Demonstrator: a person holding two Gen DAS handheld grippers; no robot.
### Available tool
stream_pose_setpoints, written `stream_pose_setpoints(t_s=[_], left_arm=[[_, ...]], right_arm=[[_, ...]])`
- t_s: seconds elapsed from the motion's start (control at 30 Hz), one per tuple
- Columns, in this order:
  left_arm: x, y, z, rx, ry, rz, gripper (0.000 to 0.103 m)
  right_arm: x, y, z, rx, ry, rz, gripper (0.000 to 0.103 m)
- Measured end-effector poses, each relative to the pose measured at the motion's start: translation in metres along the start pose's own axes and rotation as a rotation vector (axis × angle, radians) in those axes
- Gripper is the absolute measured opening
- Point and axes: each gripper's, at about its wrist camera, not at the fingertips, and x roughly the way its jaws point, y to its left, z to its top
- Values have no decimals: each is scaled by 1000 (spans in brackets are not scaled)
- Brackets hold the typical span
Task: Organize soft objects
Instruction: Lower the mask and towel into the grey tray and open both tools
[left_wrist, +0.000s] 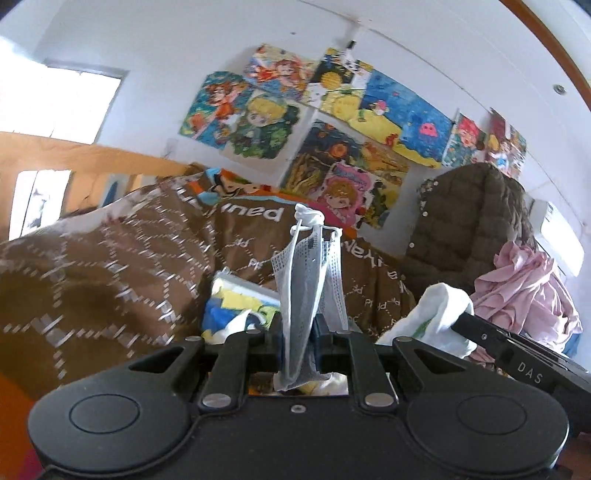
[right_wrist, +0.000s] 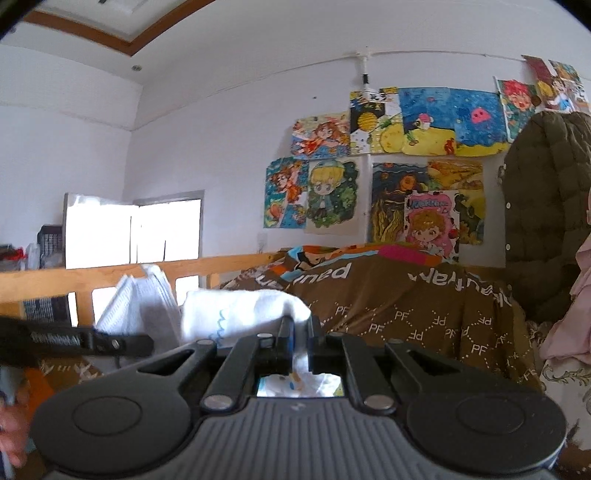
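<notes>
A grey-blue face mask (left_wrist: 306, 280) with white ear loops stands upright between the jaws of my left gripper (left_wrist: 300, 334), which is shut on it. In the right wrist view the same mask (right_wrist: 136, 310) shows at the left, with the left gripper's fingers (right_wrist: 122, 343) on it. My right gripper (right_wrist: 301, 332) is shut on a white cloth (right_wrist: 240, 314) with a blue wavy print. From the left wrist view the right gripper's fingers (left_wrist: 480, 328) come in from the right with that white cloth (left_wrist: 436, 314) bunched at their tip. Both grippers are held up in the air over the bed.
A brown patterned blanket (left_wrist: 110, 258) is heaped on the bed. Behind it runs a wooden rail (right_wrist: 110, 277). A dark puffy jacket (left_wrist: 469, 214) and a pink garment (left_wrist: 524, 280) hang at the right. A colourful printed item (left_wrist: 236, 306) lies below the mask. Drawings (left_wrist: 332, 122) cover the wall.
</notes>
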Motion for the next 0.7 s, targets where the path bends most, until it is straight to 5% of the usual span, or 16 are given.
stream_pose_setpoints(t_s=[0.27, 0.7], left_arm=[[79, 2, 14, 56, 56, -25, 17], [185, 61, -11, 11, 222, 17, 16]], right_arm=[[67, -31, 3, 77, 1, -41, 8], [165, -64, -50, 186, 161, -91, 8]])
